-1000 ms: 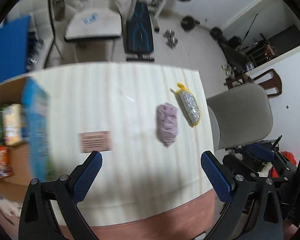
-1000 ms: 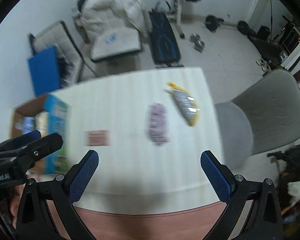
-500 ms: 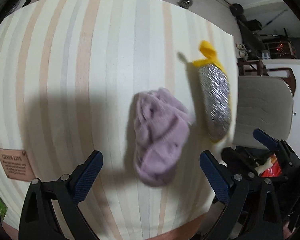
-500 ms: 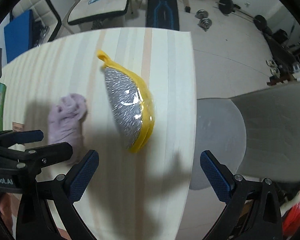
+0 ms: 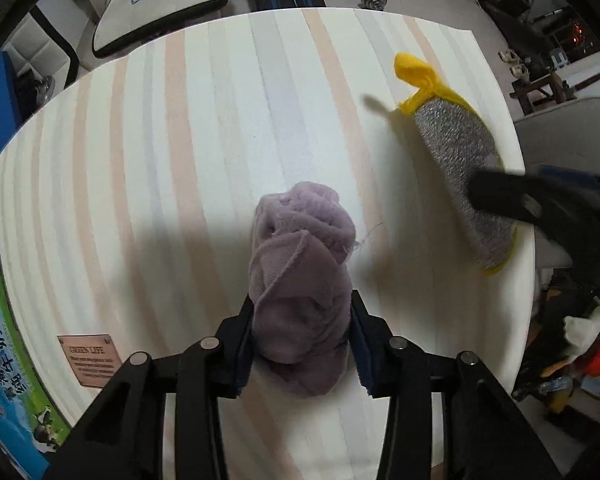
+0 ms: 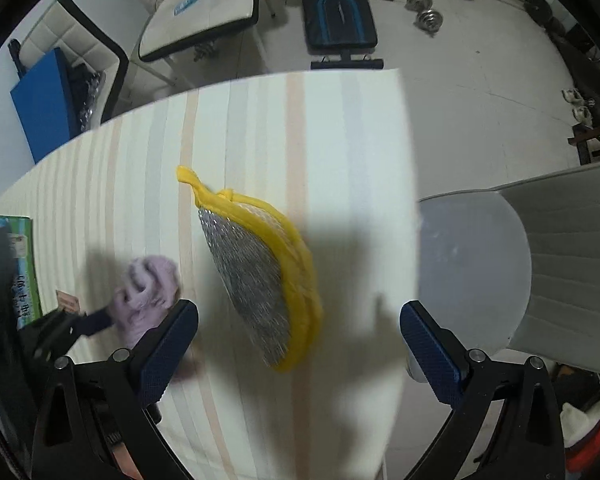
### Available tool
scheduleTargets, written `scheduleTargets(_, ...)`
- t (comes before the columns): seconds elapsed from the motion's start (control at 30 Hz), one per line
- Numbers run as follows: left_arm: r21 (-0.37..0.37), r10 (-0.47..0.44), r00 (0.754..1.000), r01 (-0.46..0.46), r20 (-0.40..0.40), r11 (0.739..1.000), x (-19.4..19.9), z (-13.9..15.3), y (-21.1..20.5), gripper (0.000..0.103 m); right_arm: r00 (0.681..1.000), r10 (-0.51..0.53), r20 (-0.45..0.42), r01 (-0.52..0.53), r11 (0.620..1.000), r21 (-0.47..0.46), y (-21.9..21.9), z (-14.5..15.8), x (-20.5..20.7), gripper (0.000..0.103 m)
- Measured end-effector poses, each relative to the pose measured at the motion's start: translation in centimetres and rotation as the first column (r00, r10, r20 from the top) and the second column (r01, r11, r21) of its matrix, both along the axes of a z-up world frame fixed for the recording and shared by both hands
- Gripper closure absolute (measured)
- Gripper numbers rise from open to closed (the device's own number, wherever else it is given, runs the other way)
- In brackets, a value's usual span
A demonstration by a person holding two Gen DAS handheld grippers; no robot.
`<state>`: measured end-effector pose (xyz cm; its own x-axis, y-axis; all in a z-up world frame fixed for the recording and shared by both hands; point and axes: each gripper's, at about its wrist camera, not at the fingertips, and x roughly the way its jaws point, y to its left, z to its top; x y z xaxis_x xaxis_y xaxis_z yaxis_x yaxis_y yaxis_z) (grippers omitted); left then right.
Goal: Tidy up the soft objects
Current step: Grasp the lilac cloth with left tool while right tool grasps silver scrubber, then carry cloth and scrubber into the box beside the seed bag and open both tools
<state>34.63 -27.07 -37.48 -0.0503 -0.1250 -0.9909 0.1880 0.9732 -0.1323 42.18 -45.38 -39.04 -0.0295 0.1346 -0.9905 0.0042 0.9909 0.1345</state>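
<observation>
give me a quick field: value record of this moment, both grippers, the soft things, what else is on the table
left gripper: shut on the purple cloth, squeezing its near end
right gripper: open, hovering over the near end of the scrubbing pad, not gripping it
purple cloth: bunched up, lying on the table
scrubbing pad: silver mesh face, yellow edging and loop, lying to the right of the cloth near the table's right edge
small plaque: flat on the table, left of the cloth
box: blue and green, at the table's left edge
chair: grey, beside the table's right edge

Brown plaque (image 5: 89, 361) on the desk (image 5: 220, 120), headed "GREEN LIFE"; smaller lines illegible. Green-blue carton (image 5: 8, 360) at left bears Chinese characters, including "奶".
</observation>
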Motion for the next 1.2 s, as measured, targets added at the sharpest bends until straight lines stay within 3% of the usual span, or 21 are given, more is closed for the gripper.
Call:
scheduleTargets(0.07,-0.004,0.023,1.000,-0.023,-0.002,1.000,-0.2,0.1,0.8,0.066,1.000,-0.013,-0.017,0.013,1.000,0.001,0.7,-1.1,0.7,0.008)
scheduleTargets(0.1,-0.004,0.027,1.000,-0.027,-0.003,1.000,-0.2,0.4,1.8,0.066,1.000,-0.020,-0.023,0.020,1.000,0.000,1.2,-1.5,0.8,0.016)
scheduleTargets(0.13,0.001,0.038,0.999,-0.038,-0.004,0.999,-0.3,0.5,2.3,0.066,0.999,-0.024,-0.030,0.024,1.000,-0.008,1.7,-2.1,1.0,0.032)
scheduleTargets(0.17,0.005,0.049,0.999,-0.049,-0.003,0.999,-0.4,0.6,3.0,0.066,0.999,-0.026,-0.028,0.025,0.999,-0.025,2.0,-2.2,1.1,0.038)
scheduleTargets(0.3,0.007,0.091,0.996,-0.091,0.008,0.996,-0.4,1.9,5.3,0.066,0.999,-0.042,0.003,0.042,0.997,-0.071,2.9,-1.5,0.4,0.046)
scheduleTargets(0.43,-0.021,0.121,0.991,-0.120,0.057,0.993,-2.0,5.1,8.4,0.066,0.997,-0.066,0.037,0.067,0.997,-0.037,4.6,1.3,-1.4,0.049)
scheduleTargets(0.57,-0.075,0.162,0.979,-0.154,0.122,0.985,-5.1,10.3,12.9,0.066,0.993,-0.090,0.081,0.083,0.993,0.085,8.1,5.7,-4.4,0.049)
scheduleTargets(0.73,-0.100,0.197,0.957,-0.180,0.211,0.979,-9.1,16.3,20.2,0.066,0.988,-0.086,0.125,0.054,0.970,0.239,15.2,10.6,-9.5,0.049)
scheduleTargets(0.87,-0.076,0.232,0.945,-0.220,0.229,0.973,-11.9,19.7,27.8,0.066,0.987,-0.068,0.149,0.015,0.942,0.335,23.4,14.3,-14.4,0.049)
scheduleTargets(1.03,-0.067,0.280,0.940,-0.273,0.195,0.960,-13.3,20.3,36.4,0.066,0.987,-0.045,0.154,-0.018,0.922,0.387,33.9,16.5,-17.9,0.049)
scheduleTargets(1.2,-0.106,0.361,0.925,-0.350,0.120,0.931,-10.5,17.1,42.4,0.066,0.988,-0.049,0.148,-0.006,0.936,0.352,42.2,15.8,-18.5,0.049)
